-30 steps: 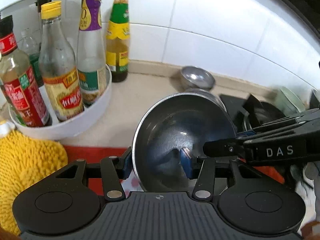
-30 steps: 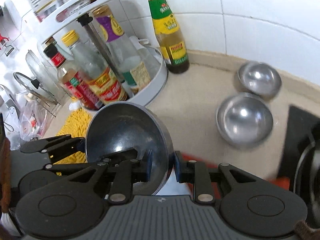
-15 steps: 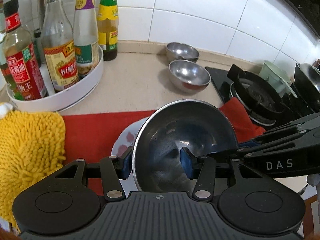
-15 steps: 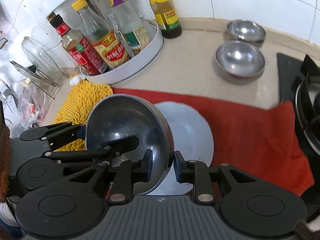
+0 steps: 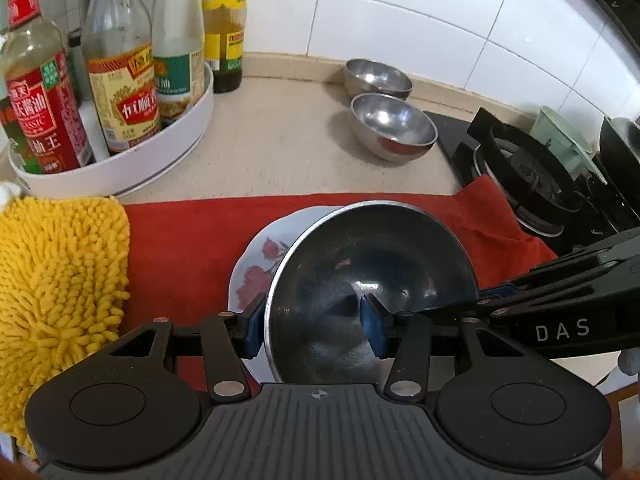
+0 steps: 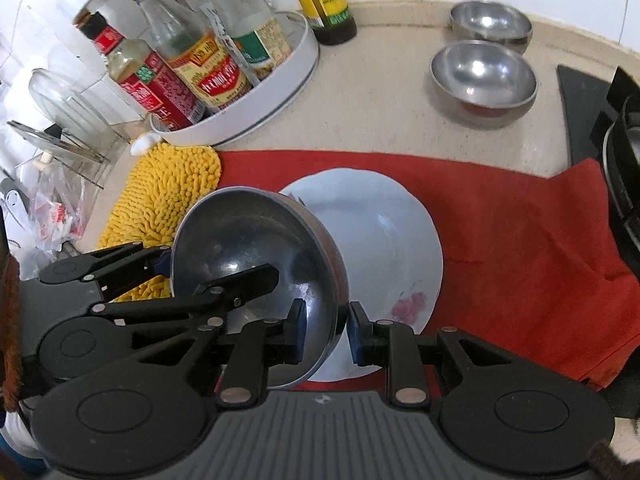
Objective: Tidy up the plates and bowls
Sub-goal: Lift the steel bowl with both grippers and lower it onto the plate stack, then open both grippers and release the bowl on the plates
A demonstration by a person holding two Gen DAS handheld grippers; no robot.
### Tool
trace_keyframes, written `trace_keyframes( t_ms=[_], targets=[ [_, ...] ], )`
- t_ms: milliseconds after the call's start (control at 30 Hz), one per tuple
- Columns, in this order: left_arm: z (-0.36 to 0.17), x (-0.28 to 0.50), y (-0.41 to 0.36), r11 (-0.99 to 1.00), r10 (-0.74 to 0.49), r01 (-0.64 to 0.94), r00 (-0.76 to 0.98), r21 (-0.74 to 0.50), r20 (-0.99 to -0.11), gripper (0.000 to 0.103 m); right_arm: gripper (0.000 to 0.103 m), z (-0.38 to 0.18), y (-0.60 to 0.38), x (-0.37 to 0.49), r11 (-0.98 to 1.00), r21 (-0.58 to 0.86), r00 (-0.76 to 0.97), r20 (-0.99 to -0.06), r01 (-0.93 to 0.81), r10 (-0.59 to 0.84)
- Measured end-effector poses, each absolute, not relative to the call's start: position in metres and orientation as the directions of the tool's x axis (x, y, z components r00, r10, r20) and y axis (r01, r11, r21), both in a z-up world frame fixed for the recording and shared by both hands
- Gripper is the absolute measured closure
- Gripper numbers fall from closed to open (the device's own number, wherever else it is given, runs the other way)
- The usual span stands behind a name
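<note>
Left claw: pinching the near-left rim of the steel bowl, one pad outside the wall, the other inside it.
Right claw: pressed almost together on the opposite rim of the same bowl, the thin wall nipped between its pads.
Steel bowl: held between both claws, tipped on edge, its mouth facing the left wrist camera; it hangs over the near-left part of the white plate. Whether its lower edge touches the plate cannot be told.
White plate: flat on the red cloth, on the bench, with a red flower print on it.
Spare bowls: two smaller steel bowls stand at the back of the bench, just beside each other, well apart from the plate.
Slip risk: each grip is a thin pinch on smooth metal; if one claw lets go before the bowl is level, I judge it would swing on the other and clang down.
Plate risk: a tilted rim coming down first could chip the plate or skid it on the cloth.
Placement risk: the bowl is off-centre, so it may settle on the plate's sloping edge and rock.
Neighbours: the yellow mop pad and the bottle tray lie to the left, near enough for a rolling bowl to reach.
</note>
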State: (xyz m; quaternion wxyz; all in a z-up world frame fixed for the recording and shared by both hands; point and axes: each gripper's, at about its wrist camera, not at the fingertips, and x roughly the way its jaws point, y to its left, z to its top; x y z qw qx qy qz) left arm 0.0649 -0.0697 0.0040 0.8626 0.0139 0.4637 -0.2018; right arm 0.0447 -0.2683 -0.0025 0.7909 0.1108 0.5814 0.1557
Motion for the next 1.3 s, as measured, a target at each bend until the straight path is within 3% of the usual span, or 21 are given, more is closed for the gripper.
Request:
trace_keyframes(
  t_ms=[567,1300],
  targets=[
    [0.011,0.095,-0.048,0.937,-0.315,0.303,0.525,-0.171,-0.791,0.043,0.076,-0.008,-0.278,0.074,0.932,0.348,0.25,-0.898,-0.099,0.362],
    [0.022,0.129,-0.084,0.916,-0.324,0.382,0.531,-0.12,-0.782,0.041,0.072,0.004,-0.333,0.106,0.928,0.373,0.338,-0.871,-0.015,0.356]
  ],
)
